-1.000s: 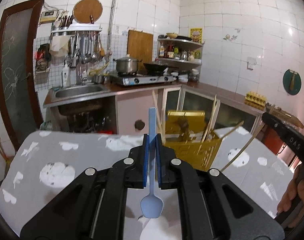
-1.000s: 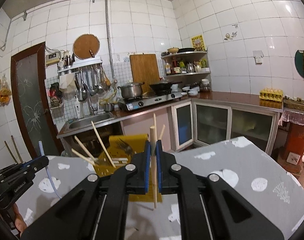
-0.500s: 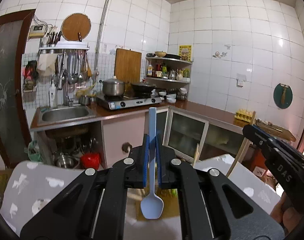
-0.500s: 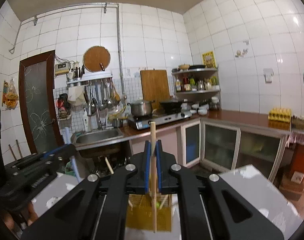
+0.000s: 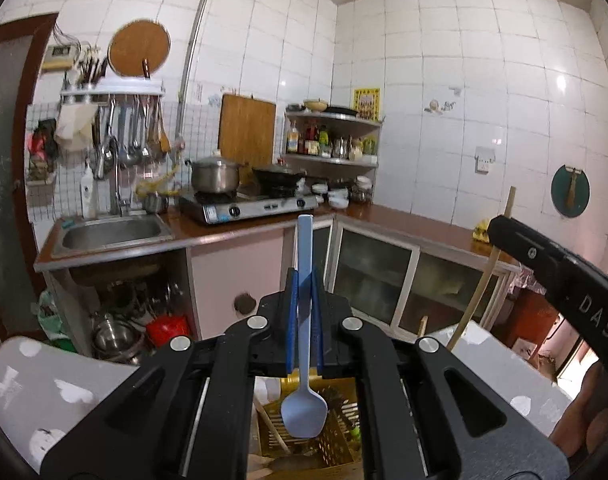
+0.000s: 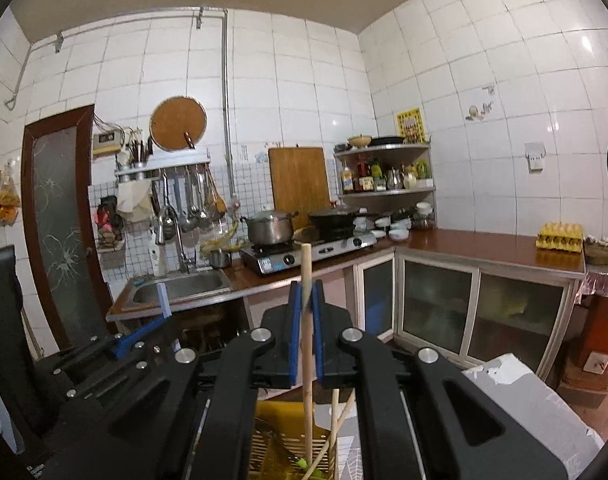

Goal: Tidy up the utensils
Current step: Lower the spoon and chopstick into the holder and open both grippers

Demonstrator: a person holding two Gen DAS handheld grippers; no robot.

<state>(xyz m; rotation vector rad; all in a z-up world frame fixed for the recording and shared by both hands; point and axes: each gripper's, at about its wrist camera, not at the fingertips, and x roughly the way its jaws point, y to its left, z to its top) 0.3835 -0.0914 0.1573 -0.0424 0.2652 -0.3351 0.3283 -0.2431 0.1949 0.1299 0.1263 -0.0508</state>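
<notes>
I kept both tools upright above the yellow slotted plastic basket (image 5: 335, 444) for dropping in: left gripper (image 5: 304, 320) pinching the pale blue plastic spoon (image 5: 304, 412), right gripper (image 6: 305, 336) pinching the wooden chopstick (image 6: 307, 360).

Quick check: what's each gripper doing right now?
Left gripper: closed on the blue spoon, bowl end down.
Right gripper: closed on a wooden chopstick, held upright.

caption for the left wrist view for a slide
Left gripper clamps a blue spoon bowl-down over a yellow slotted basket, kitchen counter behind.
</notes>
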